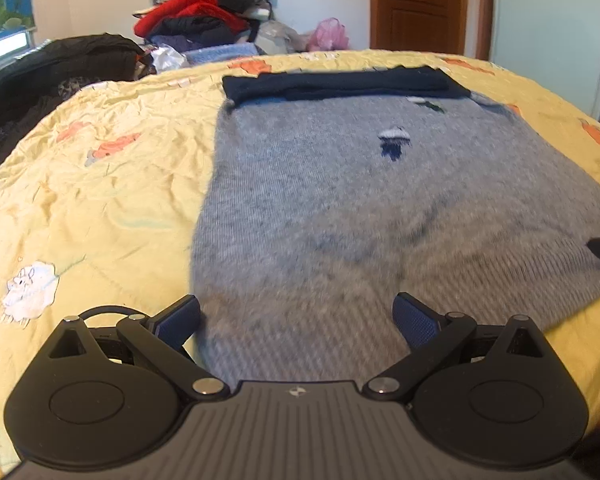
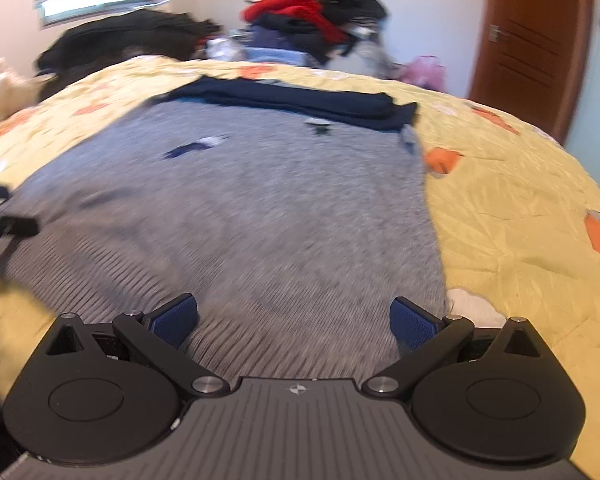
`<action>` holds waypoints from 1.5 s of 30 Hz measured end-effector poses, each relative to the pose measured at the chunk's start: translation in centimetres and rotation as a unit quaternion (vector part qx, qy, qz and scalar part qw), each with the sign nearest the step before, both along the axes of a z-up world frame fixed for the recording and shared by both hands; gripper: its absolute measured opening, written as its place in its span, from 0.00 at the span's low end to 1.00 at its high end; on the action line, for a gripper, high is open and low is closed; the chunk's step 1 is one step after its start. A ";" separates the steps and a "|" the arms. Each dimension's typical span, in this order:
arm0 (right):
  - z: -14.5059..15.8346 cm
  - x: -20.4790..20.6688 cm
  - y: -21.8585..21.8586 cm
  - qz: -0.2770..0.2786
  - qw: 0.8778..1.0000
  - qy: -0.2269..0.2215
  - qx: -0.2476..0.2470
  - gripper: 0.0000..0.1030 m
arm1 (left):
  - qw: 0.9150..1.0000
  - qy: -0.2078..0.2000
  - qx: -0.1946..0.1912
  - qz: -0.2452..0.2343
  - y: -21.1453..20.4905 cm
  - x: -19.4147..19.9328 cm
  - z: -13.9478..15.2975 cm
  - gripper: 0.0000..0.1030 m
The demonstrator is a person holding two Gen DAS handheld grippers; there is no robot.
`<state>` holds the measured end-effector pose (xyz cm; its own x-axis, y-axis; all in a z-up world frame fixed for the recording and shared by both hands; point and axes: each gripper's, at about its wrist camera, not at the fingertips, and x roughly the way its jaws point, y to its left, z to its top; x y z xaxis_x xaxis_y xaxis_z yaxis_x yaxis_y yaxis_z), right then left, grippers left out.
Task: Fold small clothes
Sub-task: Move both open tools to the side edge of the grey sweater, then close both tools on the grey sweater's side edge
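Grey knitted sweater (image 1: 340, 208) flat on yellow quilted bed (image 1: 100, 184), both hand-held grippers (image 1: 296, 320) (image 2: 294, 320) wide, empty; risk: pinching quilt alongside hem.

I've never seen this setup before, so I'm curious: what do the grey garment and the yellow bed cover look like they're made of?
The grey garment looks like soft knitted wool or a wool-like yarn: fine ribbed rows show near its close edge and the surface is fuzzy and matte. The yellow bed cover looks like thin woven cotton or a blend, smooth, printed and creased; the exact fibre cannot be told.
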<state>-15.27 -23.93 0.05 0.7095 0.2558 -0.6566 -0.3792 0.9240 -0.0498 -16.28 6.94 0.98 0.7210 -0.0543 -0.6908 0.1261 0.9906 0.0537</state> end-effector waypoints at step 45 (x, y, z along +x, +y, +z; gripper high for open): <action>-2.4 3.2 -12.3 -0.068 0.843 0.347 0.404 0.13 | 0.877 0.188 -0.440 0.039 11.3 1.5 -2.4 0.20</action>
<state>-12.04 -36.26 -2.39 0.2845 0.7667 -0.5755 0.0543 0.5864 0.8082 -14.79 18.25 -1.46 0.4762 -0.6471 -0.5954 -0.0989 0.6334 -0.7675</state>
